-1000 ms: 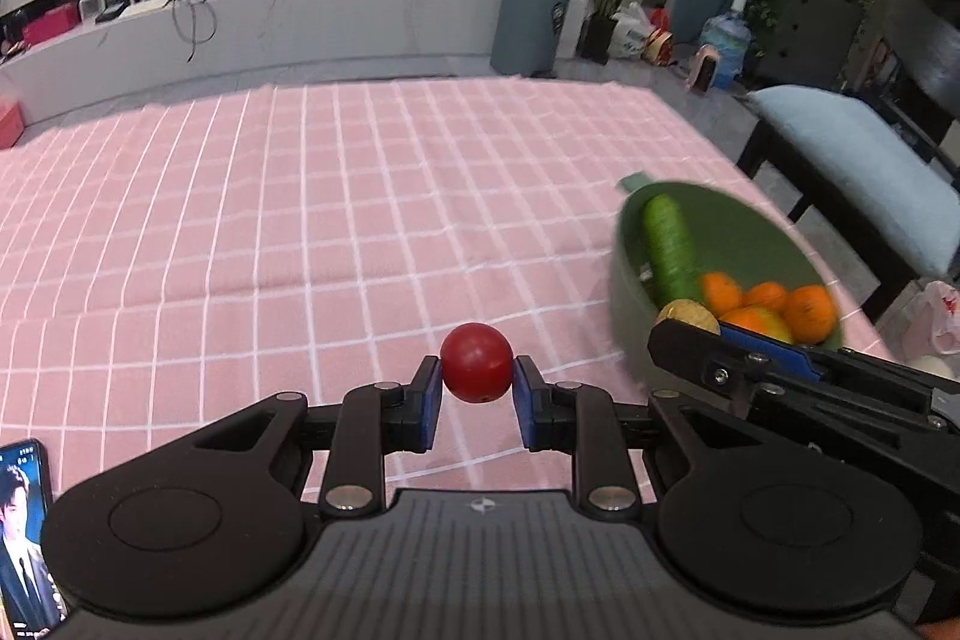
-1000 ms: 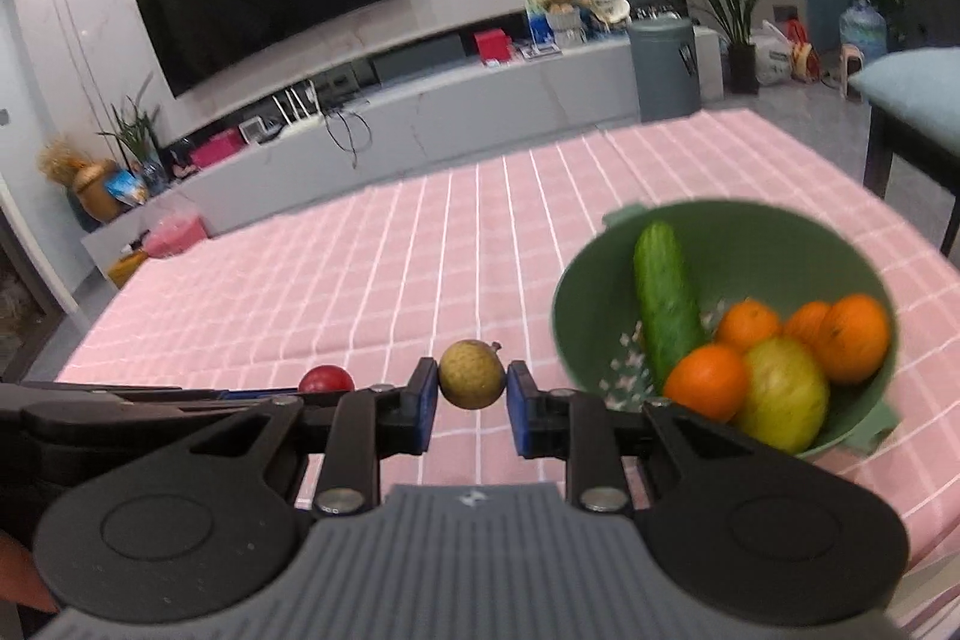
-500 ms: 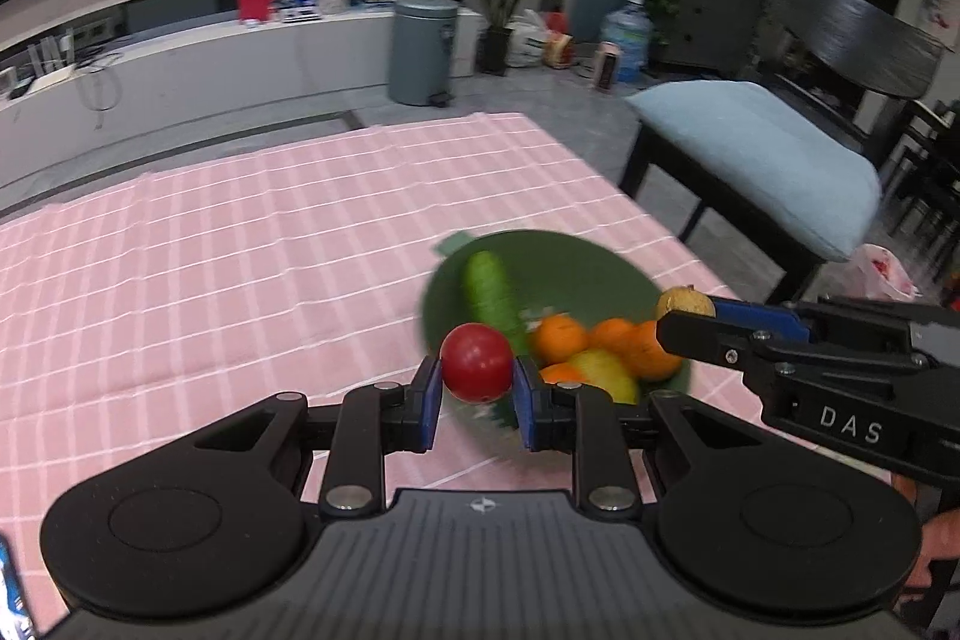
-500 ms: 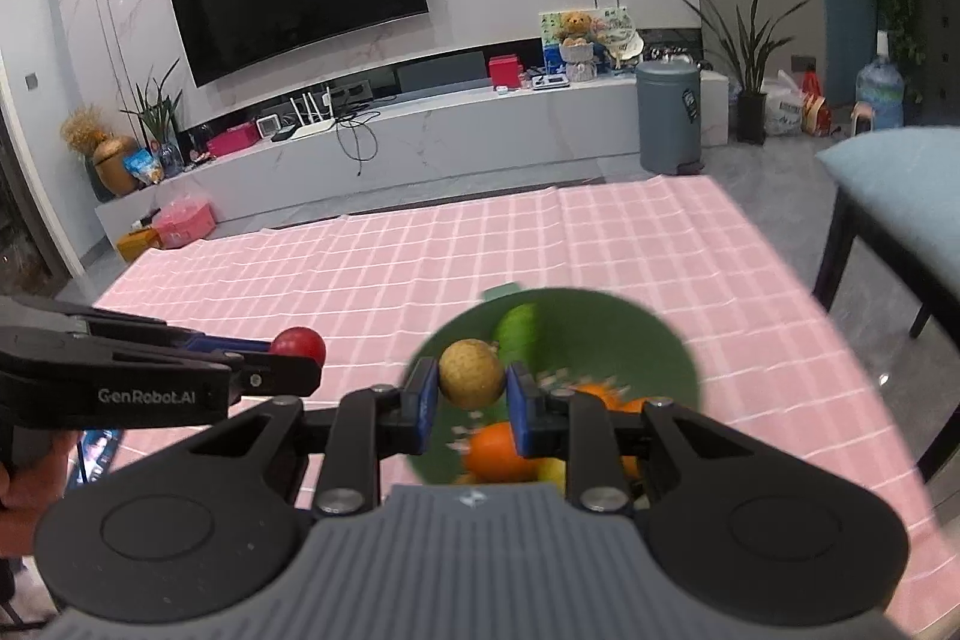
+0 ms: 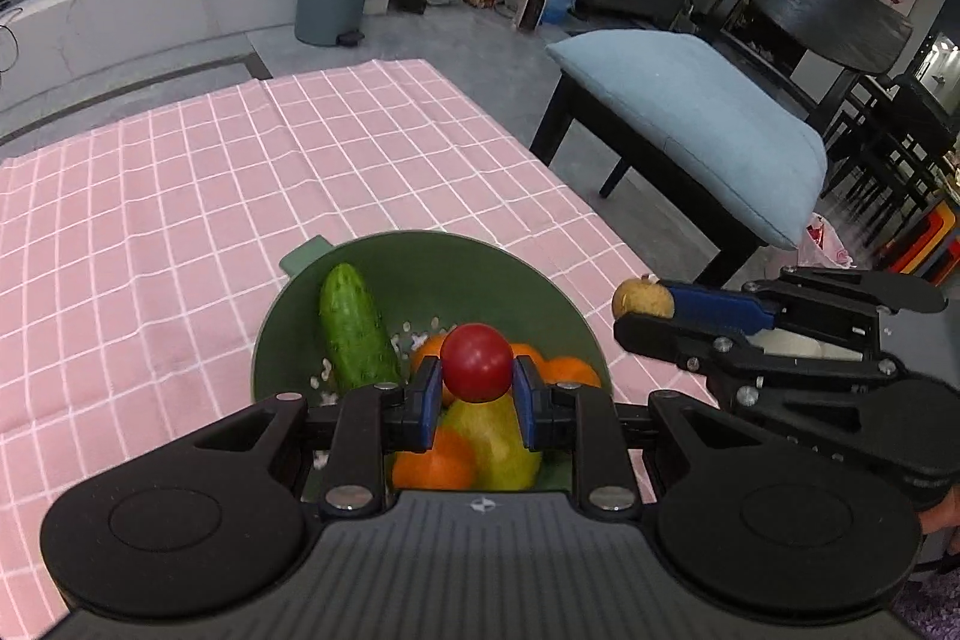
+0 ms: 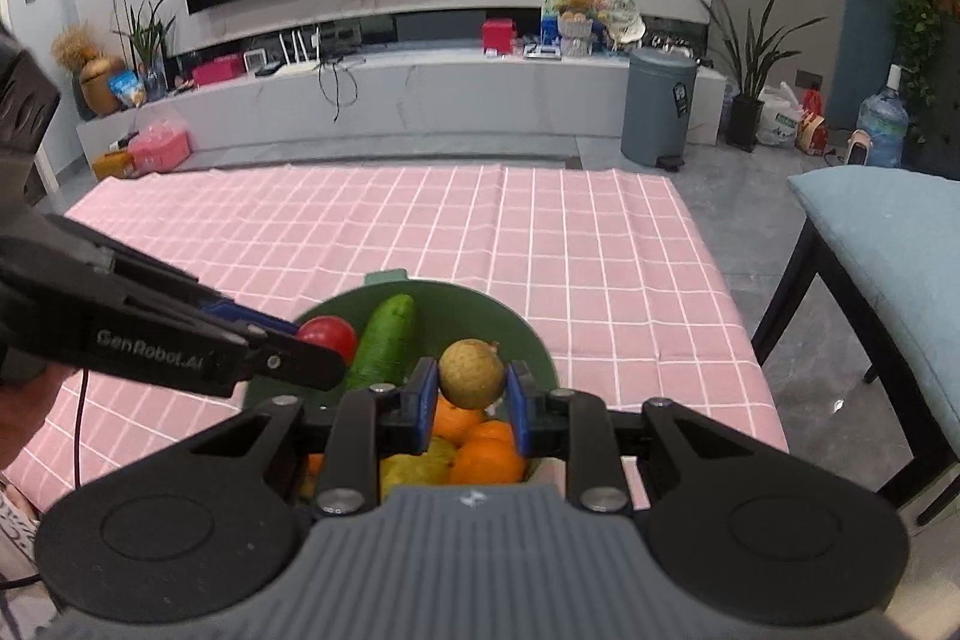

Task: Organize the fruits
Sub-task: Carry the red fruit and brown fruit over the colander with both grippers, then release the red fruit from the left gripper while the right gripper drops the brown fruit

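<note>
A big pink checked cloth (image 6: 570,244) covers the table. On it sits a green bowl (image 5: 480,274) with a cucumber (image 5: 354,334), oranges (image 6: 486,454) and a yellow fruit (image 5: 492,436) inside. Above the bowl, the left claw (image 5: 476,394) is squeezed tight on a red tomato (image 5: 477,363). The right claw (image 6: 471,397) is squeezed tight on a small brown round fruit (image 6: 471,373), also above the bowl.
</note>
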Demonstrator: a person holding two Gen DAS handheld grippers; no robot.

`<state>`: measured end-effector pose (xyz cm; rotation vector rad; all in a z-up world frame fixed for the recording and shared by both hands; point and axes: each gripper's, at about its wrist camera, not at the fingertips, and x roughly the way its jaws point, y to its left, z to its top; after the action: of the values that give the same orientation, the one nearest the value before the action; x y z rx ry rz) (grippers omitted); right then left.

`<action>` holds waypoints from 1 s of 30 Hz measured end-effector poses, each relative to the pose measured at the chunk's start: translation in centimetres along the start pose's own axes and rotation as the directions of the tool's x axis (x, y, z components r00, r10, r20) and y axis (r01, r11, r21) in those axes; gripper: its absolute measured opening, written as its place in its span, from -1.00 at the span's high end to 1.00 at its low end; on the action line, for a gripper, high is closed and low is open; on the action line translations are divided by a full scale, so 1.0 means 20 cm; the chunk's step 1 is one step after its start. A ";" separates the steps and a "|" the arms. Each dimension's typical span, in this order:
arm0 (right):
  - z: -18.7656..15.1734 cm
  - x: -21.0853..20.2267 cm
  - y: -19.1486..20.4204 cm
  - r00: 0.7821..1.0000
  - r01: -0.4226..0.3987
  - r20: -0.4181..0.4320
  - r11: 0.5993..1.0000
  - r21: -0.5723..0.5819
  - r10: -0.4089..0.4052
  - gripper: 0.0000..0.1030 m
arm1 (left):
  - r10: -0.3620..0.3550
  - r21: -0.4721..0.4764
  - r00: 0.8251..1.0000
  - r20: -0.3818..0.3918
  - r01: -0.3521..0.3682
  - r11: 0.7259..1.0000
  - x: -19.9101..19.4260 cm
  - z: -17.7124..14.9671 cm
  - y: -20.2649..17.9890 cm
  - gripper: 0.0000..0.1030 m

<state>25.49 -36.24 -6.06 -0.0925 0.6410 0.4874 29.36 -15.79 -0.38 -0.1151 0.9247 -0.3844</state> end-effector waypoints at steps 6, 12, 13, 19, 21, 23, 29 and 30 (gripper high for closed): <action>0.03 0.20 -0.02 0.997 -0.031 -0.074 0.996 -0.083 0.025 0.61 | -0.019 -0.013 0.997 -0.068 0.019 1.000 0.18 0.06 0.05 0.46; 0.04 0.37 0.00 0.987 -0.055 -0.158 0.979 -0.196 0.024 0.61 | -0.015 0.008 0.987 -0.158 0.016 1.000 0.31 0.07 0.08 0.46; 0.04 0.39 0.00 0.986 -0.057 -0.166 0.976 -0.210 0.021 0.61 | -0.009 0.013 0.986 -0.169 0.011 1.000 0.32 0.07 0.07 0.46; 0.04 0.46 0.00 0.979 -0.085 -0.200 0.958 -0.273 0.030 0.61 | 0.045 0.066 0.974 -0.221 -0.031 0.997 0.37 0.07 0.04 0.46; 0.04 0.48 0.00 0.978 -0.085 -0.206 0.952 -0.293 0.024 0.61 | 0.047 0.068 0.971 -0.234 -0.032 0.997 0.37 0.07 0.04 0.46; 0.04 0.49 0.00 0.976 -0.091 -0.214 0.949 -0.301 0.025 0.61 | 0.045 0.063 0.969 -0.242 -0.031 0.998 0.38 0.08 0.05 0.46; 0.04 0.49 0.01 0.974 -0.100 -0.225 0.943 -0.317 0.027 0.61 | 0.028 0.062 0.980 -0.197 -0.016 0.998 0.35 0.04 0.07 0.28; 0.04 0.50 0.02 0.974 -0.100 -0.227 0.942 -0.320 0.026 0.61 | 0.016 0.053 0.982 -0.187 -0.006 0.999 0.34 0.04 0.08 0.26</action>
<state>32.61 -31.71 -11.32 -0.4501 0.7763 0.6508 34.07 -16.99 -5.55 -0.0257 1.1001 -0.4139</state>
